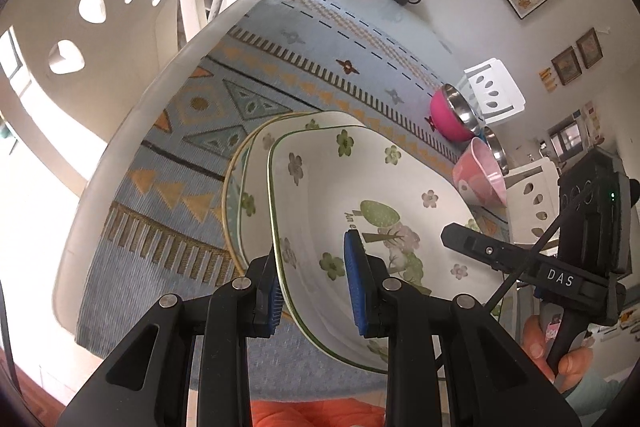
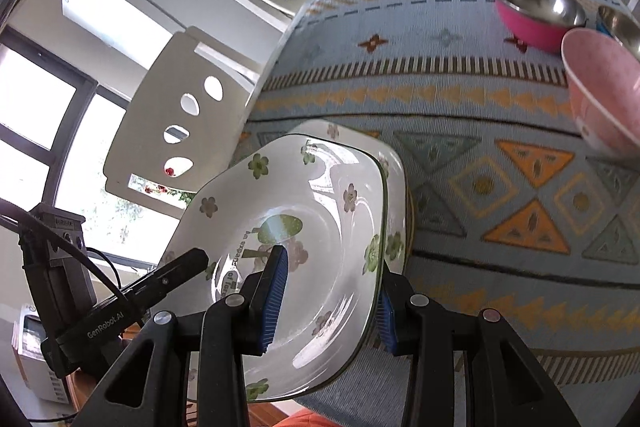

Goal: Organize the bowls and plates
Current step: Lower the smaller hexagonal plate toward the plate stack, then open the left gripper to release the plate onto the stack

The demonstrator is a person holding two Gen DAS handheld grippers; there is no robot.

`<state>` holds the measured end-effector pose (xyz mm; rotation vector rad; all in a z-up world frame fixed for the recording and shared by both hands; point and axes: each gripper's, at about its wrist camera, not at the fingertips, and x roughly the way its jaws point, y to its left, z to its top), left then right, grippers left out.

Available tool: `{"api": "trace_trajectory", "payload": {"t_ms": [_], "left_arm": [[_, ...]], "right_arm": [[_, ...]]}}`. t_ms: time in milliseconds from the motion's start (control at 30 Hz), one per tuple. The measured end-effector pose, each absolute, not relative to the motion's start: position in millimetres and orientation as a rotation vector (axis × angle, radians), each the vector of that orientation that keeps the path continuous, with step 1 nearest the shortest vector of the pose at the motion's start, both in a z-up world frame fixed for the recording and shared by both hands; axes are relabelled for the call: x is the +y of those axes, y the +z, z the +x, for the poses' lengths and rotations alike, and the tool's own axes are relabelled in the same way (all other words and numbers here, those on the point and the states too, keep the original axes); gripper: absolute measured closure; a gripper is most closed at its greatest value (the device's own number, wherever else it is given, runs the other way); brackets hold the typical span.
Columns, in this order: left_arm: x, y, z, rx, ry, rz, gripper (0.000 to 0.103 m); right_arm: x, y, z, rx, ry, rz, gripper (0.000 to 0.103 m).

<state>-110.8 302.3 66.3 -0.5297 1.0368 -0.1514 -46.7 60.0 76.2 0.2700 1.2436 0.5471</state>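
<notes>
The left gripper (image 1: 316, 287) and the right gripper (image 2: 328, 303) each clamped opposite rims of the same floral plate (image 1: 360, 195), one pad inside, one beneath. That plate sat tilted above a second plate (image 1: 250, 167) on the desk (image 1: 120, 167). Farther off stood a pink bowl (image 2: 600, 91), then a magenta steel bowl (image 2: 536, 11).

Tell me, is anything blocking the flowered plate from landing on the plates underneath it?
Nothing visible is. Both grippers, left gripper and right gripper, hold the flowered plate over the stacked plates; the bowls sit off to the side.
</notes>
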Motion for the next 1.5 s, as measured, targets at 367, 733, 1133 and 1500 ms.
{"api": "trace_trajectory", "payload": {"t_ms": [367,733,1133,1500], "left_arm": [[299,49,-96,1.072,-0.16,-0.487,0.08],[301,46,-95,1.106,-0.153,-0.462,0.08],[323,62,-90,1.051,-0.128,-0.456,0.078],[311,89,-60,1.011,-0.192,-0.407,0.078]], "right_arm": [[59,47,-38,1.305,0.494,0.295,0.064],[53,47,-33,1.294,0.467,0.327,0.064],[52,68,-36,1.206,0.448,0.293,0.064],[87,94,-38,1.176,0.515,0.185,0.064]]}}
